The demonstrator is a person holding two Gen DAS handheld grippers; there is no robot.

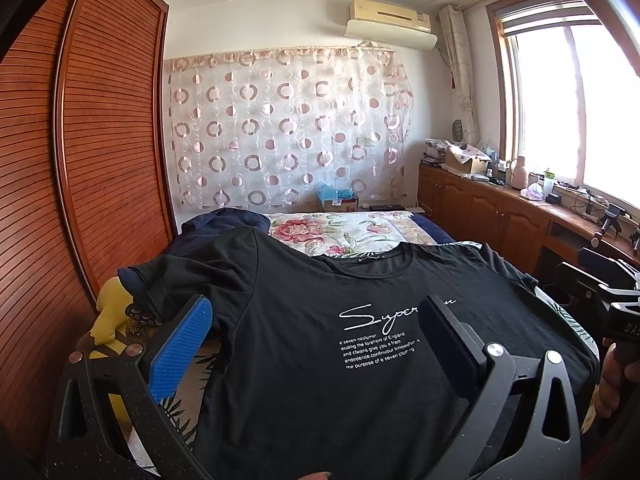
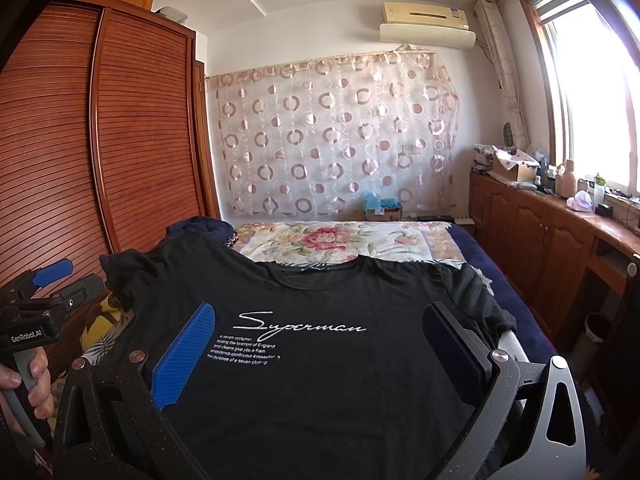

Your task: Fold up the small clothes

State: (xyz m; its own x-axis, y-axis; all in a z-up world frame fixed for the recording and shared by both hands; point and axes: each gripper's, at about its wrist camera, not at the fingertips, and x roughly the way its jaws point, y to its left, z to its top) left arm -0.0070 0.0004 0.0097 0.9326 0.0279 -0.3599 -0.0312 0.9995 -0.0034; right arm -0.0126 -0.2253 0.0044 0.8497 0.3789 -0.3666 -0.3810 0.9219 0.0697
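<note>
A black T-shirt (image 1: pixel 304 300) with white "Superman" script lies spread face up on the bed, collar toward the far end; it also shows in the right wrist view (image 2: pixel 320 292). My left gripper (image 1: pixel 316 320) is open and empty, hovering above the shirt's near part, jaws wide apart. My right gripper (image 2: pixel 320 324) is also open and empty above the shirt's near hem. The left sleeve is bunched at the bed's left edge. The right gripper's body shows at the right edge of the left view (image 1: pixel 612 292); the left one's shows at the left of the right view (image 2: pixel 36 304).
A floral quilt (image 1: pixel 344 228) covers the far half of the bed. Dark blue clothes (image 1: pixel 224 222) and a yellow item (image 1: pixel 110 312) lie at the left. A slatted wardrobe (image 1: pixel 100 140) stands left; wooden cabinets (image 1: pixel 500 212) with clutter run along the right under the window.
</note>
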